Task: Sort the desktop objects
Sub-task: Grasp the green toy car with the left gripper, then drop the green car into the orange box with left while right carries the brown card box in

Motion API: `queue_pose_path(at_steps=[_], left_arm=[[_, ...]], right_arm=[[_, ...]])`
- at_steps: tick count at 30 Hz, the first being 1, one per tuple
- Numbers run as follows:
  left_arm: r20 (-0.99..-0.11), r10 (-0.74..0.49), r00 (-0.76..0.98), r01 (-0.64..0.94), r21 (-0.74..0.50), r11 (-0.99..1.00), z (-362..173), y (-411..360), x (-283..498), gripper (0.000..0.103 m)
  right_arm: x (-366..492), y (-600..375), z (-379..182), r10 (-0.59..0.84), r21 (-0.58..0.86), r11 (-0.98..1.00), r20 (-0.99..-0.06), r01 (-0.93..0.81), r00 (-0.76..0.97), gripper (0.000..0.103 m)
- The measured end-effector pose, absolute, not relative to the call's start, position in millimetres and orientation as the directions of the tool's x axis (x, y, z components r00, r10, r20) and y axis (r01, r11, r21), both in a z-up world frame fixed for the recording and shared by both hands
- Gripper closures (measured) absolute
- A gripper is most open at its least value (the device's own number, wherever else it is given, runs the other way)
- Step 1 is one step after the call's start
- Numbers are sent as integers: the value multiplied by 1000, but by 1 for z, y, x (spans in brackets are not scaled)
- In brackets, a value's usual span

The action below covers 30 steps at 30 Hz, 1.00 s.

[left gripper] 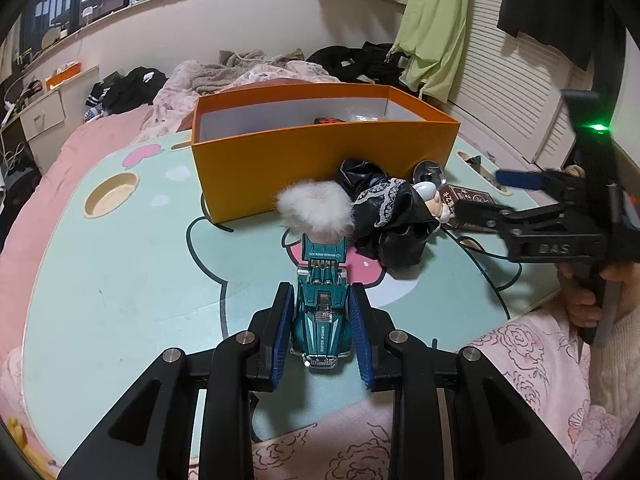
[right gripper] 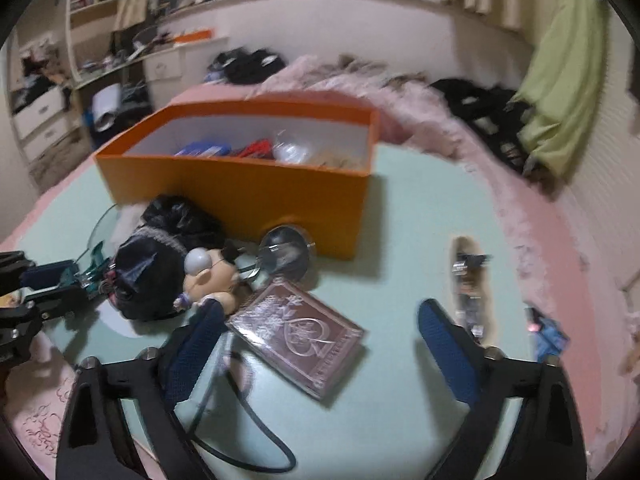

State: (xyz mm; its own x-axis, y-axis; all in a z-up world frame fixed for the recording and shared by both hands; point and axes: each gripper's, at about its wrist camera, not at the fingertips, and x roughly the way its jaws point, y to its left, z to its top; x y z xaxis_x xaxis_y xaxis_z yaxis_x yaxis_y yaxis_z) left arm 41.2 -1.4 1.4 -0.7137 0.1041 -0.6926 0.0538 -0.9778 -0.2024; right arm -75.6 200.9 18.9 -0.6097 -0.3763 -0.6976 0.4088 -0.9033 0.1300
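Clamped jaws on the left gripper pinch one teal toy car over the table; the right gripper stands wide apart above one card box. One doll lies beside it — one orange box behind holds several items.

One toy car — one orange box
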Motion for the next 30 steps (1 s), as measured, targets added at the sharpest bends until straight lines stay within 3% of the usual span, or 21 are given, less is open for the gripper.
queue_pose_path(at_steps=[10, 19, 24, 30], left_arm=[[-666, 124, -736, 53, -239, -970, 6, -8, 47, 76], [-620, 144, -771, 52, -288, -956, 27, -24, 46, 77], [-576, 114, -809, 71, -289, -955, 64, -39, 12, 77], [-602, 83, -794, 148, -324, -935, 66, -65, -51, 73]], right_arm=[[-41, 216, 16, -508, 239, -850, -610, 469, -609, 37], [-37, 230, 68, -550, 310, -835, -475, 454, -687, 37], [-75, 212, 101, -536, 325, -844, -467, 427, -704, 37], [-130, 181, 104, -491, 333, -870, -504, 365, -711, 34]])
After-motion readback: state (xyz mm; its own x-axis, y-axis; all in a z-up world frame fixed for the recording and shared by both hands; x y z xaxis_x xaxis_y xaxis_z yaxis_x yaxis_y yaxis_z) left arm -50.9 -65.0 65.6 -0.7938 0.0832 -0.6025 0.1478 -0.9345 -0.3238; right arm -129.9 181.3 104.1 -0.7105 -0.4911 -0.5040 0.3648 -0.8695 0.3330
